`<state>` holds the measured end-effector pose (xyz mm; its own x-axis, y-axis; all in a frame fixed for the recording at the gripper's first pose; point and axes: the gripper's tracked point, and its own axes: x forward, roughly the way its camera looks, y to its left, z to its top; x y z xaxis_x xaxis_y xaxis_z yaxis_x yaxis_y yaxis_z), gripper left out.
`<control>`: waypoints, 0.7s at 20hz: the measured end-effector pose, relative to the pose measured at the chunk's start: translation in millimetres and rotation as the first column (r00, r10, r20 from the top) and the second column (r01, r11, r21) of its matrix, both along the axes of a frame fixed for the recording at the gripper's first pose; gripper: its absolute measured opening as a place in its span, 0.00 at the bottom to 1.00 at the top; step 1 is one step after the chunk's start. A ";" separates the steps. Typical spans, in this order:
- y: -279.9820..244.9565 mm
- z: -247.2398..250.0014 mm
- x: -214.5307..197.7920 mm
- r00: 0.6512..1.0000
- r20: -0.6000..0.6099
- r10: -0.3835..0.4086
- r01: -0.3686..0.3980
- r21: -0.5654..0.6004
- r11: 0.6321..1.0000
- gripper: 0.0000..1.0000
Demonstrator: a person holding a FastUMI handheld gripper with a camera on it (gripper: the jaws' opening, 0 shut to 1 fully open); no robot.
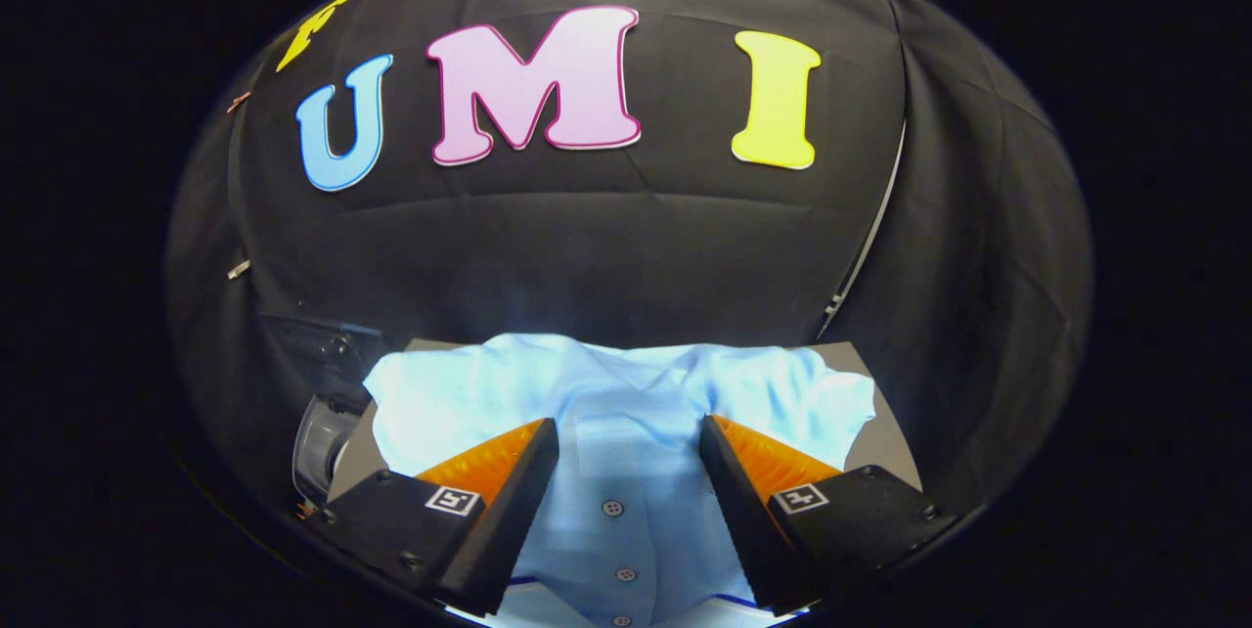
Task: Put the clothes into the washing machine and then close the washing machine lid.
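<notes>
The shirt (626, 413) lies spread on the desk (885, 413), directly under and ahead of your tool (629, 457). Its button placket runs straight along the gap between the fingers (509, 481), collar end away from you. The tool stands wide, gripping nothing. The washing machine (318, 442) seems to sit just left of the shirt, past the desk's edge, so you'll likely carry leftward.
</notes>
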<state>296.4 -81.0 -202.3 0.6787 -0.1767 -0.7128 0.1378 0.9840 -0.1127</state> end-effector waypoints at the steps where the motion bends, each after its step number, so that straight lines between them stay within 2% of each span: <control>1: -0.7 0.9 0.8 1.000 -0.005 -0.003 0.003 0.001 1.000 0.91; 2: -1.6 0.6 1.8 1.000 -0.010 -0.006 0.006 -0.008 1.000 0.91; 4: -1.6 -2.3 3.7 1.000 -0.023 0.018 -0.019 -0.032 0.999 0.84; 6: 2.2 -3.7 2.5 0.998 -0.042 0.055 -0.057 -0.045 0.997 0.74; 11: -1.6 -1.8 1.2 0.998 -0.031 0.057 -0.058 -0.015 0.998 0.29; 12: -1.7 2.0 -0.7 0.998 -0.030 0.061 -0.061 -0.007 0.998 0.29; 14: -2.8 1.1 0.5 1.000 0.004 0.011 -0.011 0.068 0.998 0.13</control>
